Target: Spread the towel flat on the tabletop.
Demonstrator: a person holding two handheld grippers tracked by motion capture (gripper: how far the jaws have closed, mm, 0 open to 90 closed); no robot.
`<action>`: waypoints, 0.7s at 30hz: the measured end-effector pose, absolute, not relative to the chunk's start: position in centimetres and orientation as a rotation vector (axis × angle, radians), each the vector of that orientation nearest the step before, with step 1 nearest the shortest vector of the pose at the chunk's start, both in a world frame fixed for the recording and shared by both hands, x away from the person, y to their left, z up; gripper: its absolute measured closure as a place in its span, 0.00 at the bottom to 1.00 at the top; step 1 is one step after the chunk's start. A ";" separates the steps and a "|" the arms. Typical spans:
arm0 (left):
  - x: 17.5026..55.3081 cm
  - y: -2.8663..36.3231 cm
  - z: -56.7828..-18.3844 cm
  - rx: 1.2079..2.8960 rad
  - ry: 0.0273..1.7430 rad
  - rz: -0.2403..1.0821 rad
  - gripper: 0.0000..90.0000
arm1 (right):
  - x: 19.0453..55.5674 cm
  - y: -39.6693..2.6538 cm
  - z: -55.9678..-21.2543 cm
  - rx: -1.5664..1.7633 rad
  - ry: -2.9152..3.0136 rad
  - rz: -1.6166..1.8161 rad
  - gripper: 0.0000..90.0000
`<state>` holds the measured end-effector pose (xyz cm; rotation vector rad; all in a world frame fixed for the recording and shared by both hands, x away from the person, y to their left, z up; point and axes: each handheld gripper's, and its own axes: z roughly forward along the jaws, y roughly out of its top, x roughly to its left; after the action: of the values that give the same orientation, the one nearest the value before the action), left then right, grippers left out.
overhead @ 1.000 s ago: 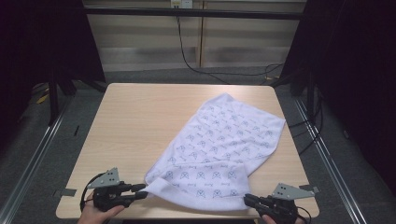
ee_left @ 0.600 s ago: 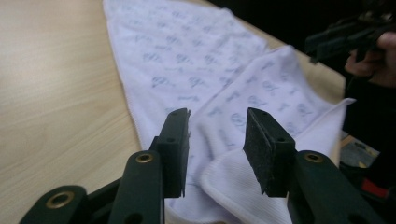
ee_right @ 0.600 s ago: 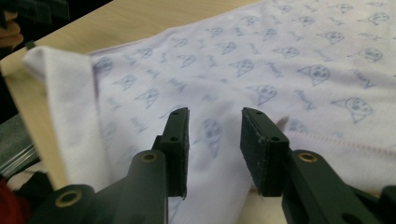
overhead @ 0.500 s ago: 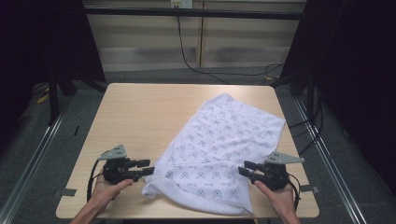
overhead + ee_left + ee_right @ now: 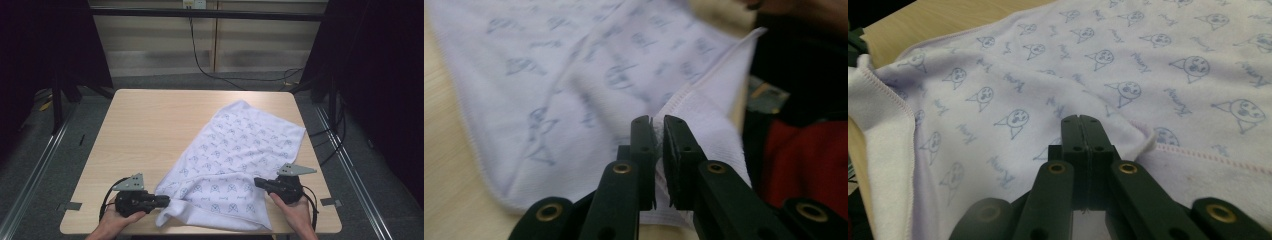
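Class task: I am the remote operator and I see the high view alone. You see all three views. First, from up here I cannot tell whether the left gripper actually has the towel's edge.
Observer: In the left gripper view, the left gripper has the stitched hem of the towel pinched between its jaws, which stand nearly closed.
Operator: And the right gripper?
Observer: In the right gripper view, the right gripper has its jaws pressed fully together; a small fold of the towel's hem pokes out just beside the tips, though I cannot see cloth between them.
Operator: What is printed on the towel?
Observer: Up close, small blue cartoon faces in pointed hats, with short script words between them.
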<state>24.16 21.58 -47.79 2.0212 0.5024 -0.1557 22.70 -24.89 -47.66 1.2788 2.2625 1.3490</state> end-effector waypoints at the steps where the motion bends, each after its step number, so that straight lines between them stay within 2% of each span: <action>1: 23.7 21.7 -47.6 2.006 0.480 -0.171 0.94 | 22.4 -25.1 -47.6 1.268 2.261 1.351 1.00; 6: 21.7 21.9 -46.9 1.978 0.408 -0.212 0.91 | 20.7 -25.5 -47.5 1.266 2.273 1.333 1.00; 9: 22.3 22.2 -46.6 1.930 0.437 -0.231 0.81 | 20.0 -25.7 -47.7 1.272 2.285 1.320 1.00; 11: 23.6 22.3 -46.2 1.899 0.477 -0.191 0.76 | 19.8 -25.9 -47.7 1.270 2.281 1.329 1.00; 13: 25.6 22.4 -46.2 1.848 0.531 -0.185 0.76 | 19.9 -26.0 -47.6 1.284 2.264 1.324 0.91; 17: 29.9 21.2 -46.9 1.924 0.632 -0.086 0.76 | 21.5 -26.1 -47.5 1.313 2.224 1.329 0.76; 21: 32.3 18.8 -48.9 2.012 0.678 -0.080 0.75 | 23.4 -25.9 -47.8 1.350 2.191 1.274 0.65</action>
<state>32.27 18.79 -48.88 2.0125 0.6779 -0.0798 23.40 -25.92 -47.84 1.3496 2.1912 1.2742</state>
